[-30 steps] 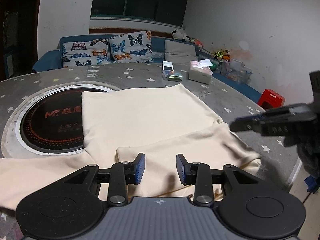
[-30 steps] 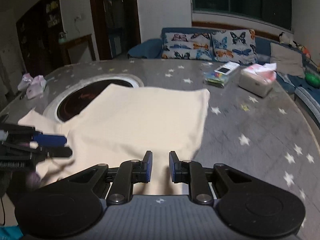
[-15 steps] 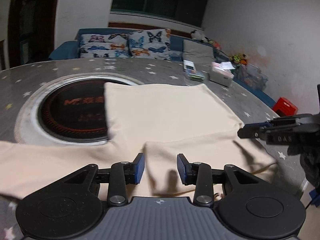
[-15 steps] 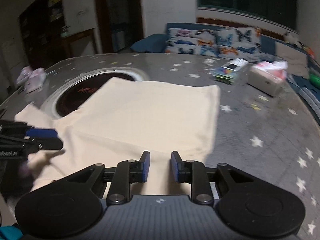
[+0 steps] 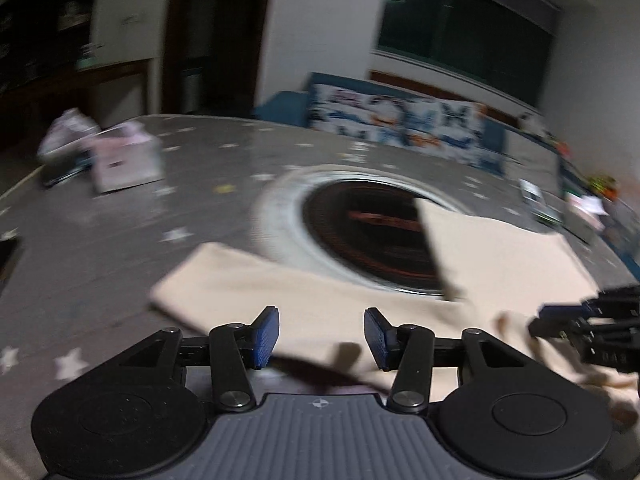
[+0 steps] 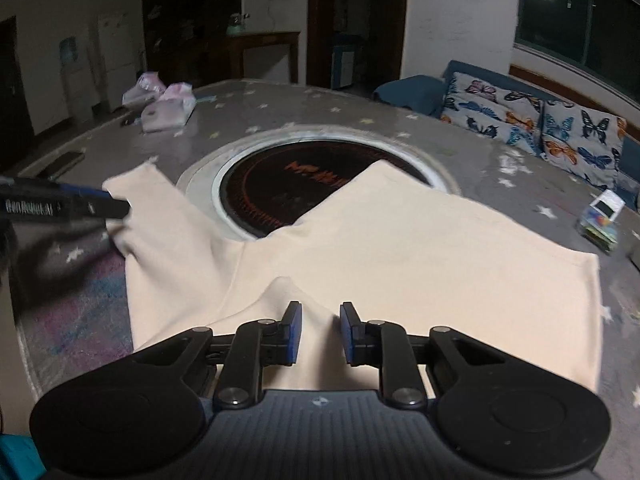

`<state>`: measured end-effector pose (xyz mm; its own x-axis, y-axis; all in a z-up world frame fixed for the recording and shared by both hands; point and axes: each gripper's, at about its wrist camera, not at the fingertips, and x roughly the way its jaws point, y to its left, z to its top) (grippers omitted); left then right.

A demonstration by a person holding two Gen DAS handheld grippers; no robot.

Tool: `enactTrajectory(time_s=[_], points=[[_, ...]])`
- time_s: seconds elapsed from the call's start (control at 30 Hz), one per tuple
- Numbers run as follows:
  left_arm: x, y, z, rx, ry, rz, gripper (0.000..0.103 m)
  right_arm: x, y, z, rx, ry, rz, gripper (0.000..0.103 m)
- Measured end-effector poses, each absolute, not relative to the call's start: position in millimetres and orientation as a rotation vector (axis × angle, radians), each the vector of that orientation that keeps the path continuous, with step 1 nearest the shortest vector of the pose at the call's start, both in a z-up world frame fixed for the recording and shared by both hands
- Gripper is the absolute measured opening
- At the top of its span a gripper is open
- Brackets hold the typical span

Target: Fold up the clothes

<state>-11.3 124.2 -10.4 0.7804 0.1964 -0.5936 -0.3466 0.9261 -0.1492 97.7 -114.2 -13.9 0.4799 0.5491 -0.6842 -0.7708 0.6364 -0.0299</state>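
A cream long-sleeved garment (image 6: 400, 248) lies flat on the grey star-patterned table (image 6: 500, 168), partly over a round black hotplate (image 6: 280, 188). In the right wrist view my right gripper (image 6: 320, 332) sits low at the garment's near edge. A raised ridge of cloth (image 6: 280, 284) runs into its narrow gap, and the jaws are closing on it. My left gripper (image 6: 116, 208) shows side-on at far left, by the end of the outstretched sleeve (image 6: 160, 232). The left wrist view is blurred. There my left gripper (image 5: 320, 336) hovers over that sleeve (image 5: 248, 284), jaws opening, nothing between the pads.
Pink tissue packs (image 6: 168, 112) and a dark flat object (image 6: 64, 162) lie at the table's far left. A small colourful box (image 6: 600, 220) sits at the right. A blue sofa with butterfly cushions (image 6: 560, 128) stands behind the table. The table's near edge runs just below both grippers.
Both grippers have swung left along the garment's near edge. The left one now sits over the outstretched sleeve with wider jaws. A ridge of cloth has risen at the right gripper.
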Motion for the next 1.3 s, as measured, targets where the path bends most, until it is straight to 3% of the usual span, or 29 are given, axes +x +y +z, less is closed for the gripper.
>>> enactTrajectory(time_s=[0.57,0.67,0.7,0.73,0.8,1.03,1.3], points=[[-7,181,-28,-0.359,0.603,0.543,0.049,79,-110,-5,-0.403,0.635,0.853,0.018],[-3,185,-30,-0.371,0.588,0.542,0.031,77,-118,1,-0.388,0.623,0.844,0.018],[-2,187,-29,-0.390,0.585,0.532,0.018,77,-121,3,-0.381,0.619,0.839,0.018],[-2,188,-28,-0.415,0.582,0.519,0.012,77,-126,6,-0.368,0.618,0.830,0.018],[-1,189,-24,-0.460,0.567,0.485,0.009,76,-135,10,-0.342,0.615,0.813,0.018],[14,126,32,-0.421,0.439,0.194,0.009,77,-182,14,-0.255,0.635,0.715,0.018],[51,18,64,-0.390,0.415,-0.208,0.009,78,-243,10,-0.150,0.659,0.565,0.018]])
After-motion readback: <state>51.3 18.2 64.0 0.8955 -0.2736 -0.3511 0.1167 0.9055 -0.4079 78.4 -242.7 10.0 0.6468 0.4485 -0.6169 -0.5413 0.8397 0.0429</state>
